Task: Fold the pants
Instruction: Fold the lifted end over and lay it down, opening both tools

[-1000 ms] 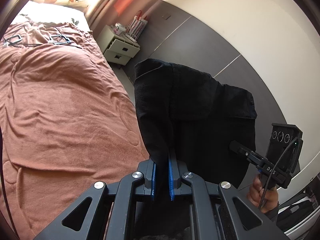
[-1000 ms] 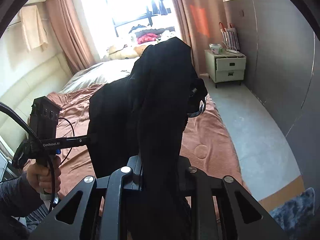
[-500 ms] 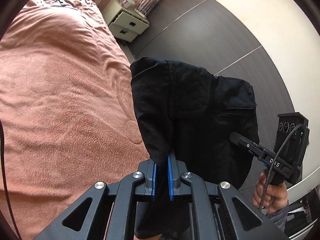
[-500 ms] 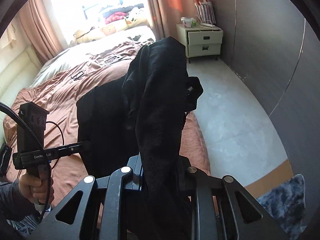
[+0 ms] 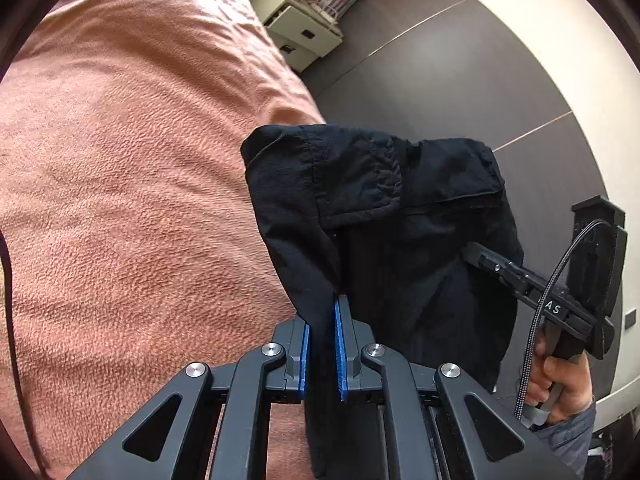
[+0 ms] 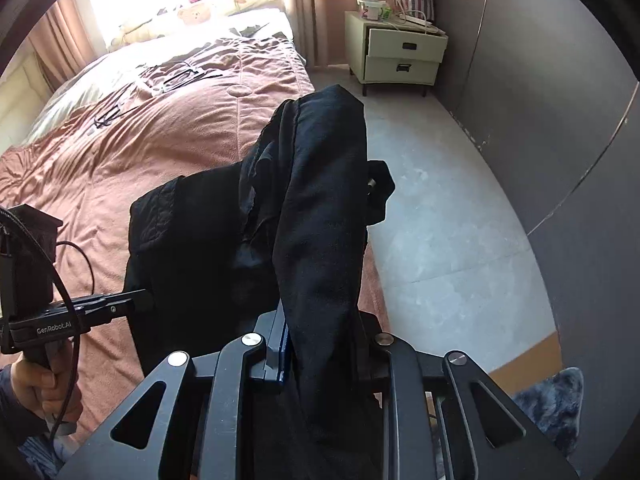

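Clamped tight on a pinch of black cloth, the left gripper (image 5: 322,340) shows in its own wrist view with both blue pads (image 5: 340,344) nearly together and the pants (image 5: 384,240) rising straight out from between them. From there the garment spreads away to the right, its pocket flap and seams showing, and reaches the right gripper (image 5: 472,252), which enters at that side in a person's hand (image 5: 560,376). Below and to the left lies the rust-coloured bedspread (image 5: 140,200), with the pants held over its edge. In the right wrist view, the right gripper (image 6: 320,344) has a thick bunched roll of the pants (image 6: 316,220) standing between its jaws, which are opening, so whether the pads press the cloth I cannot tell. The left gripper (image 6: 140,300) bites the far corner at the left, over the bed (image 6: 160,120). I judge the cloth soft, light and limp, with 2 layers likely to slide apart; a hold at a hem or waistband seam should stay firm.
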Motion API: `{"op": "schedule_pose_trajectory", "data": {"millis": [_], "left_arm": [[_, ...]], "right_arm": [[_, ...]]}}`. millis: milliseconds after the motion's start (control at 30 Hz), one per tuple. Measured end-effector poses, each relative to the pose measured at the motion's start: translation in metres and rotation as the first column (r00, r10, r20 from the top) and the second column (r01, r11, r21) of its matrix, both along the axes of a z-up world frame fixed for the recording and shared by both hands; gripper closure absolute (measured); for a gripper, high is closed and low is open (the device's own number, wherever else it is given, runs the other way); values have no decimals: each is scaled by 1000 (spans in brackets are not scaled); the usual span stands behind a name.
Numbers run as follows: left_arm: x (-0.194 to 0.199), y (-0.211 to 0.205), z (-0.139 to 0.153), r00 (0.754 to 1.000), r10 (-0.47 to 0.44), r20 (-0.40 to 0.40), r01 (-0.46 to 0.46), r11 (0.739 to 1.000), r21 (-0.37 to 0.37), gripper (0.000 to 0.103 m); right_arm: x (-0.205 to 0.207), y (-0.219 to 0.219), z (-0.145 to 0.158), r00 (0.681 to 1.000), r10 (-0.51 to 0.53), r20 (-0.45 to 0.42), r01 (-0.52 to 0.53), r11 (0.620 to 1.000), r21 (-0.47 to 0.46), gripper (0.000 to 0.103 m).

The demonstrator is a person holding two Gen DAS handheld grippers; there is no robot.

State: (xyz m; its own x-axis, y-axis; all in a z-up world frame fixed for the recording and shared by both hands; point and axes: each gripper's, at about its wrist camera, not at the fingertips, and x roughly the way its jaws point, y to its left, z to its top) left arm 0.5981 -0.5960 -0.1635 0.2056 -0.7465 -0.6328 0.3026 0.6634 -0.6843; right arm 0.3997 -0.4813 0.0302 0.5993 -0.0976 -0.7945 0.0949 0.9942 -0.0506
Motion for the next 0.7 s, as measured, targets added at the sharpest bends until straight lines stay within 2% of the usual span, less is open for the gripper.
{"op": "schedule_pose_trajectory", "data": {"millis": [67, 100, 167, 300, 400, 533, 700], "left_arm": [[4, 0, -9, 999, 8, -37, -5, 998, 55, 89], [5, 2, -11, 999, 6, -41, -3, 998, 60, 88], [7, 6, -11, 999, -4, -38, 5, 1000, 30, 84], [13, 11, -10, 999, -11, -50, 12, 1000, 28, 82], [22, 9, -12, 998, -10, -60, 11, 999, 31, 82], [33, 10, -16, 998, 1, -66, 0, 1000, 20, 79], [27, 21, -11, 999, 24, -31, -23, 999, 22, 79]], "right_arm": [[4, 6, -1, 997, -72, -11, 71, 993, -99, 57], [3, 7, 2, 995, -102, -5, 101, 989, -105, 56], [-7, 6, 13, 991, -136, 14, 137, 989, -62, 56], [-52, 8, 30, 976, -203, 73, 205, 978, -28, 56], [-93, 9, 31, 968, -233, 90, 231, 973, 26, 56], [-145, 11, 13, 968, -239, 75, 234, 970, 71, 56], [-184, -4, -13, 967, -247, 62, 238, 964, 122, 56]]}}
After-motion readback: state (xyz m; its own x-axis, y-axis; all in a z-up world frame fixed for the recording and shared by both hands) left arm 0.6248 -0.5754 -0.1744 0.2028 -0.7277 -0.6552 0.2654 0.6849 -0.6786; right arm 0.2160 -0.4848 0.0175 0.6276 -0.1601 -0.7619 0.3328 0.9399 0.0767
